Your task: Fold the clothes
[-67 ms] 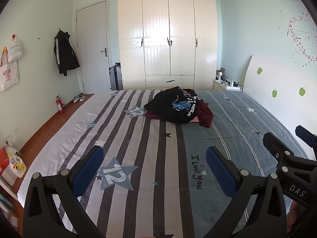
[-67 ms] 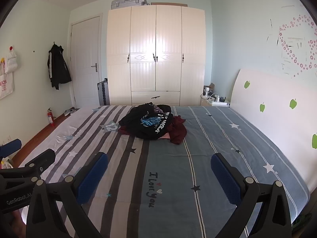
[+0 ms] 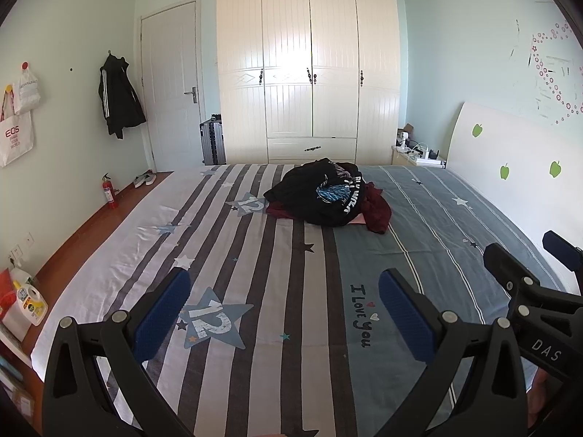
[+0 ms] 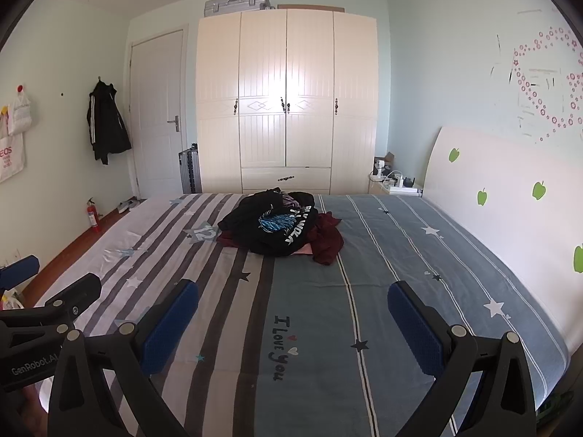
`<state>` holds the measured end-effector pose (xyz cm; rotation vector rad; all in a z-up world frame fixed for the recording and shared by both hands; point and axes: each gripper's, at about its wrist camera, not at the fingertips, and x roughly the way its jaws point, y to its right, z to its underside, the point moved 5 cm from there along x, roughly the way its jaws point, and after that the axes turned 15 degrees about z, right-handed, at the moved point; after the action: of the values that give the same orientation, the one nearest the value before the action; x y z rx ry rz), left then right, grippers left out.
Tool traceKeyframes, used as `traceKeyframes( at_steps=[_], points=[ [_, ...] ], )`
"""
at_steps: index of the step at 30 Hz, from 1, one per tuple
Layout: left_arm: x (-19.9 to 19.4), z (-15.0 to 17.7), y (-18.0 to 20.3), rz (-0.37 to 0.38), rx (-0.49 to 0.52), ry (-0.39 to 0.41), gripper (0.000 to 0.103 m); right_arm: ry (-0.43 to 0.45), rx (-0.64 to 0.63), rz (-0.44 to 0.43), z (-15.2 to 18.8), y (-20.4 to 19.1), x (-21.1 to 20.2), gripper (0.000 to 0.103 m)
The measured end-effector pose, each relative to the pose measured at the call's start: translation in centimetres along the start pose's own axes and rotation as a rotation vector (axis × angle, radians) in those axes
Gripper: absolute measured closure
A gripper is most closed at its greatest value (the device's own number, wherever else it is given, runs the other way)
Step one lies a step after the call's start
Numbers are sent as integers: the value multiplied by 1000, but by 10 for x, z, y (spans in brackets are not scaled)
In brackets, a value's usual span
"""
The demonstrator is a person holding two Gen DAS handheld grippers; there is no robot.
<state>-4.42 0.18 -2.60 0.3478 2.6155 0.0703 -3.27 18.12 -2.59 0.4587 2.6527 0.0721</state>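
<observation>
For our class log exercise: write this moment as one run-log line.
stage: before first grasp | left tool: open, empty | right tool: open, empty | clothes pile: unfolded, mid-bed, beyond both tools

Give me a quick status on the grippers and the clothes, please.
Left gripper open, empty; right gripper likewise. Crumpled pile of black and dark red clothes unfolded mid-bed, beyond both. Striped bedsheet between bare.

One clothes pile point(image 3: 324, 196), two suitcases point(image 3: 212, 142), one fire extinguisher point(image 3: 108, 191).
</observation>
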Motion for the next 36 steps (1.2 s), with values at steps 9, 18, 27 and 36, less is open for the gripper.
traceKeyframes(
  at_steps=[9, 18, 27, 36],
  points=[
    [-7, -6, -6, 9, -2, -1, 1, 0, 3, -1, 3, 0, -1, 0],
    [-7, -6, -3, 3, -4, -4, 1, -3, 8, -2, 3, 0, 0, 0],
    [-6, -6, -3, 1, -4, -6, 1, -9, 15, -8, 4, 1, 3, 0],
    [-3, -8, -2, -1, -3, -5, 1, -10, 20, -13, 4, 3, 2, 0]
  ],
)
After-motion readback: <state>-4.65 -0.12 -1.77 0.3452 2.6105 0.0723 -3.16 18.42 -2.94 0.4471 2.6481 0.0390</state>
